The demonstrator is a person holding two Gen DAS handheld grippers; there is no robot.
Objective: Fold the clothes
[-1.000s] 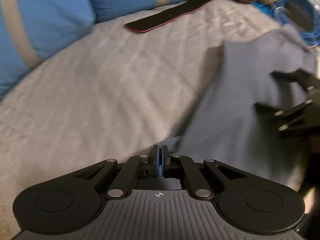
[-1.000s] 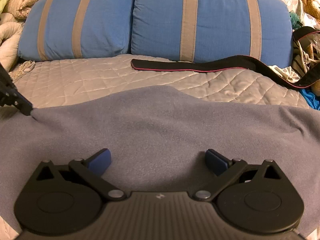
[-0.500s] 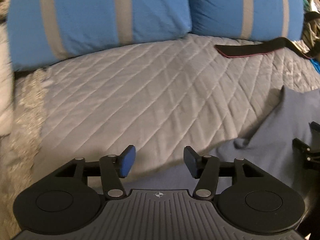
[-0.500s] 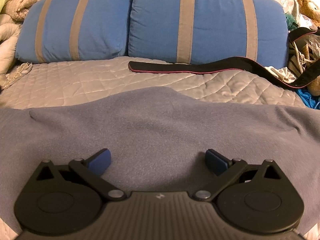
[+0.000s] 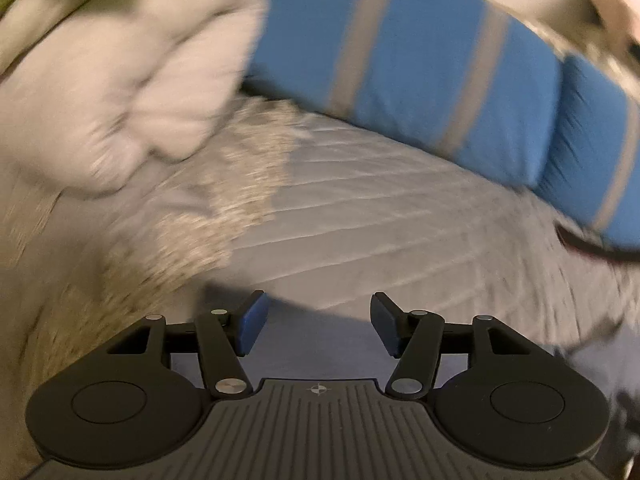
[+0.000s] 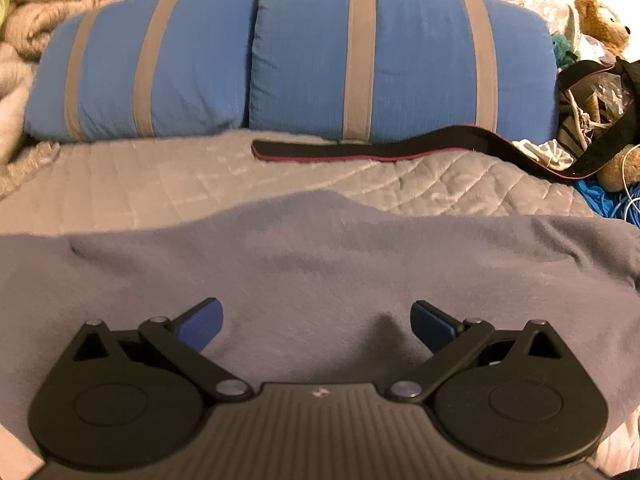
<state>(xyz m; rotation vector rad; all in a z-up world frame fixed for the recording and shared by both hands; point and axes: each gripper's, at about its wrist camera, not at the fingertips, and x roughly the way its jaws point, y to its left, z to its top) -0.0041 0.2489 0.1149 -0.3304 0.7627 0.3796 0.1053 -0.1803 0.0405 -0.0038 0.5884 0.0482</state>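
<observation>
The bed (image 6: 168, 176) carries a grey quilted cover and fills both views. Two blue pillows with grey stripes (image 6: 304, 60) stand side by side along its far edge. A pile of cream bedding (image 5: 120, 76) lies at the left end of the pillows; it is blurred in the left wrist view.

The grey-blue garment (image 6: 320, 272) lies spread flat across the near part of the bed, wrinkled at its far edge. A black strap with red edging (image 6: 360, 150) lies on the quilt between the garment and the pillows, touching neither the garment nor the grippers.

The right hand-held gripper (image 6: 316, 320) hangs over the middle of the garment, jaws wide apart, nothing between the pads.

The left hand-held gripper (image 5: 316, 328) is over the left edge of the garment, jaws opening and about half apart, nothing gripped between them.

A brown teddy bear (image 6: 600, 20) sits at the far right among loose clutter.
</observation>
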